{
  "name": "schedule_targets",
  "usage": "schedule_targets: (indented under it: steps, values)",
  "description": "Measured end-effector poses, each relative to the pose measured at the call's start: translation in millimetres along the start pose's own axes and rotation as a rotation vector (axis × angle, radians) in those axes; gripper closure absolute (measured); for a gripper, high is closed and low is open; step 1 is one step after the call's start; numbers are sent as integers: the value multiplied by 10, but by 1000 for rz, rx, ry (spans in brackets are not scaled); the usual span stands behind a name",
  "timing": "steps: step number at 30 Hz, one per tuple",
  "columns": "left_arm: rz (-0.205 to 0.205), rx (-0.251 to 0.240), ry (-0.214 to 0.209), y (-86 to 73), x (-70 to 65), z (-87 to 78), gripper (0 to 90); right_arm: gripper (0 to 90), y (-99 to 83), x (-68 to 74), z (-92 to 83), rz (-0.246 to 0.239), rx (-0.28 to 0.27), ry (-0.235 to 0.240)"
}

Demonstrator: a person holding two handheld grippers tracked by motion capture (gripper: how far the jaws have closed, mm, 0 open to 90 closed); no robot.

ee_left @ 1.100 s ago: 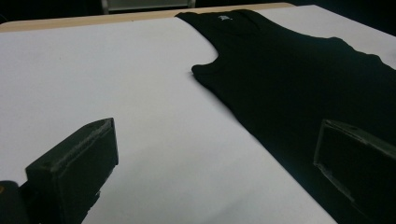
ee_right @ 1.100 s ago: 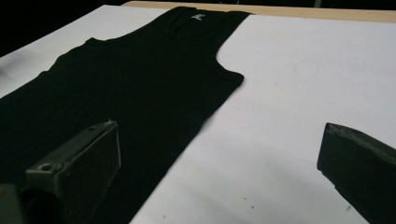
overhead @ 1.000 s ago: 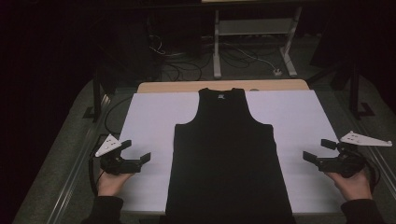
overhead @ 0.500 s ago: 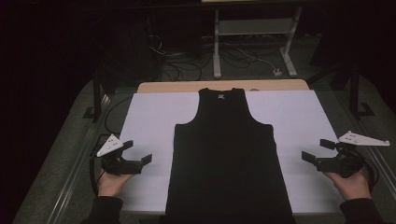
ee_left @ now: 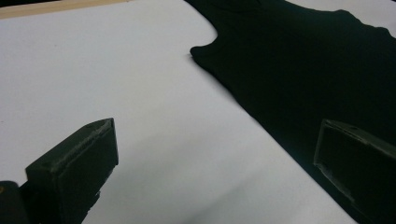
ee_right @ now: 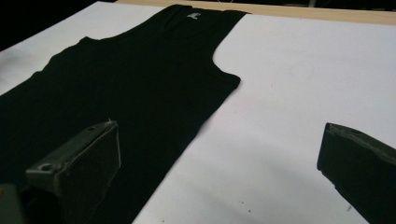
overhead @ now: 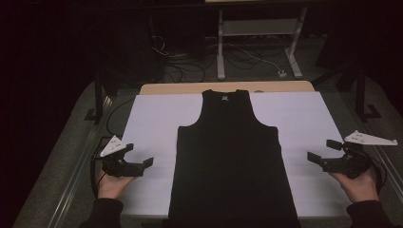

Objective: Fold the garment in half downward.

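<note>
High view: tank top (overhead: 229,161) lies flat.

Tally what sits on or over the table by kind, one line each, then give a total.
Black tank top: 1
White sheet under it: 1
Handheld grippers, both open: 2, left gripper and right gripper
Total: 4

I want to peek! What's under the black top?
The black top lies flat on a white sheet, with a wooden table edge showing behind it. What lies directly beneath the cloth is covered.
</note>
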State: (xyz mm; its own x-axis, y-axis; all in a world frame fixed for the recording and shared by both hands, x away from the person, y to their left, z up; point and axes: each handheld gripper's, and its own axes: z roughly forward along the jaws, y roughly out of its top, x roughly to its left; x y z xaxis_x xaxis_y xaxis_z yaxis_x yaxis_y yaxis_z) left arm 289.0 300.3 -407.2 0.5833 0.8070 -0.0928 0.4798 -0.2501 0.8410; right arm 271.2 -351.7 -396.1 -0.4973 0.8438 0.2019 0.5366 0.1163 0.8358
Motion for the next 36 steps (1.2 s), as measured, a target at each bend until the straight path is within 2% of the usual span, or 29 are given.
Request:
schedule_targets:
  steps: [7,16,26,36]
  values:
    - [-3,-2,-10,75,29,-29,0,0,78,12,31,-25,15,-2]
    - [30,8,-17,206,23,3,0,0,197,20,47,-52,33,-6]
    - [56,43,-37,335,17,58,0,0,397,33,38,-87,38,0]
    - [77,53,-39,465,22,113,0,0,481,15,107,-104,51,0]
